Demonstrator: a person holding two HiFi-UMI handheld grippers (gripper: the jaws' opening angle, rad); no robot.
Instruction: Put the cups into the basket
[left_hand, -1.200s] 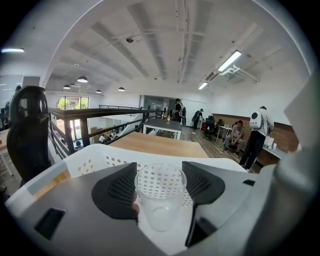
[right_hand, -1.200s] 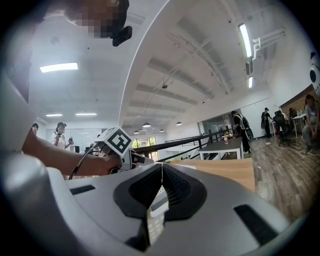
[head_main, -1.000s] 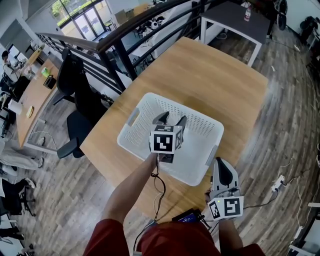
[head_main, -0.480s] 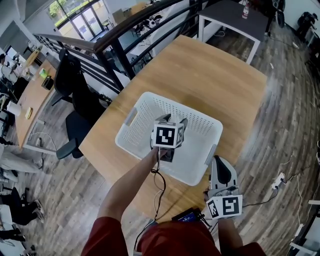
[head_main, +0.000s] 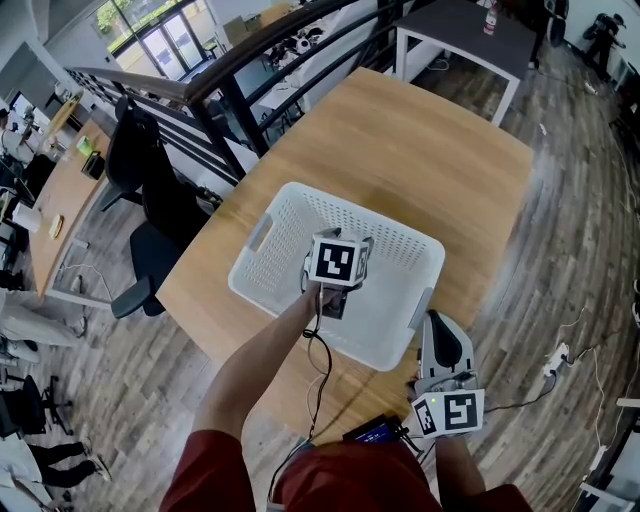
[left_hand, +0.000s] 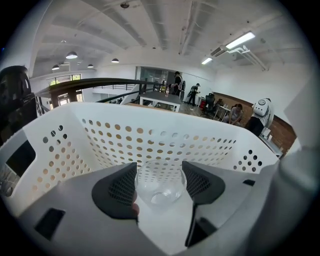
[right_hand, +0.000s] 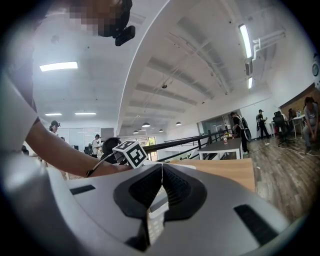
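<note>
A white perforated basket (head_main: 283, 214) stands on the round wooden table (head_main: 420, 150). My left gripper (head_main: 345, 241) reaches down into it, its marker cube hiding most of the jaws in the head view. In the left gripper view the left gripper (left_hand: 159, 181) is shut on a clear glass cup (left_hand: 161, 187), whose mouth faces the camera, low between the basket walls (left_hand: 150, 132). My right gripper (head_main: 446, 350) rests at the table's near edge, right of the basket, jaws shut on nothing. In the right gripper view the right gripper (right_hand: 161, 176) points level across the tabletop.
A black railing (head_main: 240, 90) runs behind the table, with black office chairs (head_main: 150, 200) to the left. A dark-topped table on white legs (head_main: 470, 40) stands beyond. A black device (head_main: 375, 434) lies by the person's lap. People stand far off.
My left gripper has sunk lower into the basket with the cup and tipped further downward. The right gripper has stayed where it was.
</note>
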